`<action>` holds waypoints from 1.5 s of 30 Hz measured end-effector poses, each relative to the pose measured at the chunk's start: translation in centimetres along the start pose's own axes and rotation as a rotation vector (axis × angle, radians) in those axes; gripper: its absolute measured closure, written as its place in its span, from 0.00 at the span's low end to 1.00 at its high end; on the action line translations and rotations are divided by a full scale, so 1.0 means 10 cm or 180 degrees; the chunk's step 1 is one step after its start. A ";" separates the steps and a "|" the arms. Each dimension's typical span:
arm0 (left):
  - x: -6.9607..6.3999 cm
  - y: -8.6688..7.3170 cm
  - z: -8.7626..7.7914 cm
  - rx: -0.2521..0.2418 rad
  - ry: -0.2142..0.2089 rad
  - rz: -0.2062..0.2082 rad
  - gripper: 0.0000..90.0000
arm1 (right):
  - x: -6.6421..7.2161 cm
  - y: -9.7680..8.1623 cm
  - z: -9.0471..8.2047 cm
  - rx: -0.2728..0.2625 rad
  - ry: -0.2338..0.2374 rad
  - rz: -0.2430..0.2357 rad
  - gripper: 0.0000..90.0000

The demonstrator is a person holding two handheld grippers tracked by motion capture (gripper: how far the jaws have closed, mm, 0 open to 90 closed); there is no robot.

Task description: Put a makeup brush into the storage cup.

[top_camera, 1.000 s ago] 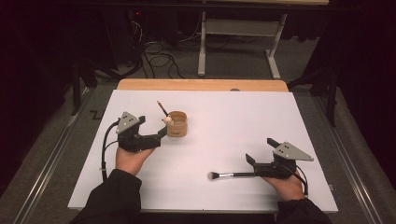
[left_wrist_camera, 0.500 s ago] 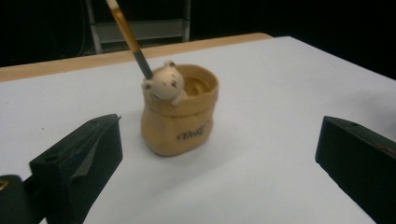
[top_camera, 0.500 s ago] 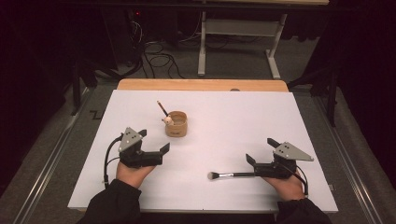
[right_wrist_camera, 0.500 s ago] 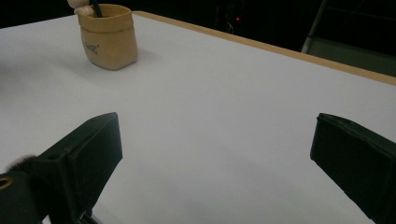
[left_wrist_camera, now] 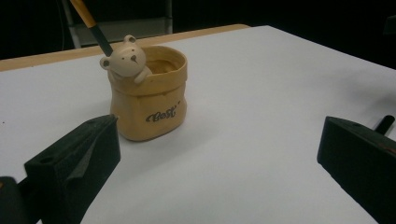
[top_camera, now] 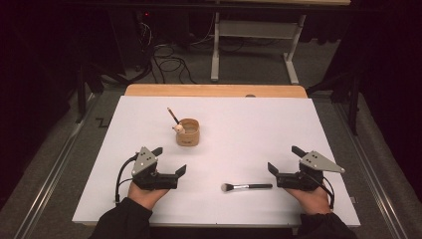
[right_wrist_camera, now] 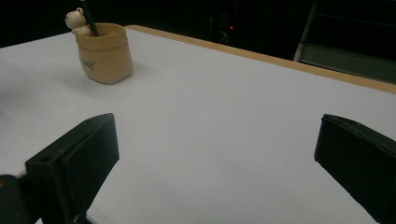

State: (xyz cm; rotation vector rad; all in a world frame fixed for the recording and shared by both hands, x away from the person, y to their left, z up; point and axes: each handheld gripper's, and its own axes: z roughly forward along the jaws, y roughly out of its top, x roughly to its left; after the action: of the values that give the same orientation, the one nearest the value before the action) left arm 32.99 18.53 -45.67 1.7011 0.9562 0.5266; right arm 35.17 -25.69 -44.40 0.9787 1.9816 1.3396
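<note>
The left gripper [top_camera: 171, 169] has pulled back from the bear pot [top_camera: 188, 132] toward the desk's [top_camera: 239, 109] near edge, jaws just opened wide, nothing between them. The makeup brush [top_camera: 246, 186] lies parallel to that edge, handle pointing at the right gripper [top_camera: 273, 169], which is far nearer and also open, holding nothing.

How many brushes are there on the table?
2. One brush lies flat on the white table, in front of the right tool. The other brush stands slanted in the bear cup. More could hide inside it.

Tan sack-shaped pot [left_wrist_camera: 149, 100]: dark cursive lettering on its front, reads roughly "Bear"; spelling unclear. No other text legible.
</note>
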 end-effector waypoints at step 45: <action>0.13 -0.06 0.05 0.0078 -0.0014 0.0013 0.07 | -0.33 -0.08 0.13 0.1151 -0.0468 0.0214 0.00</action>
State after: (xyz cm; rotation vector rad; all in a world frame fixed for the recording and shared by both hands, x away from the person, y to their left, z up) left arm 33.94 19.30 -46.51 1.7258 0.9596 0.5156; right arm 37.86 -27.91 -45.46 1.2781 2.1333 0.9266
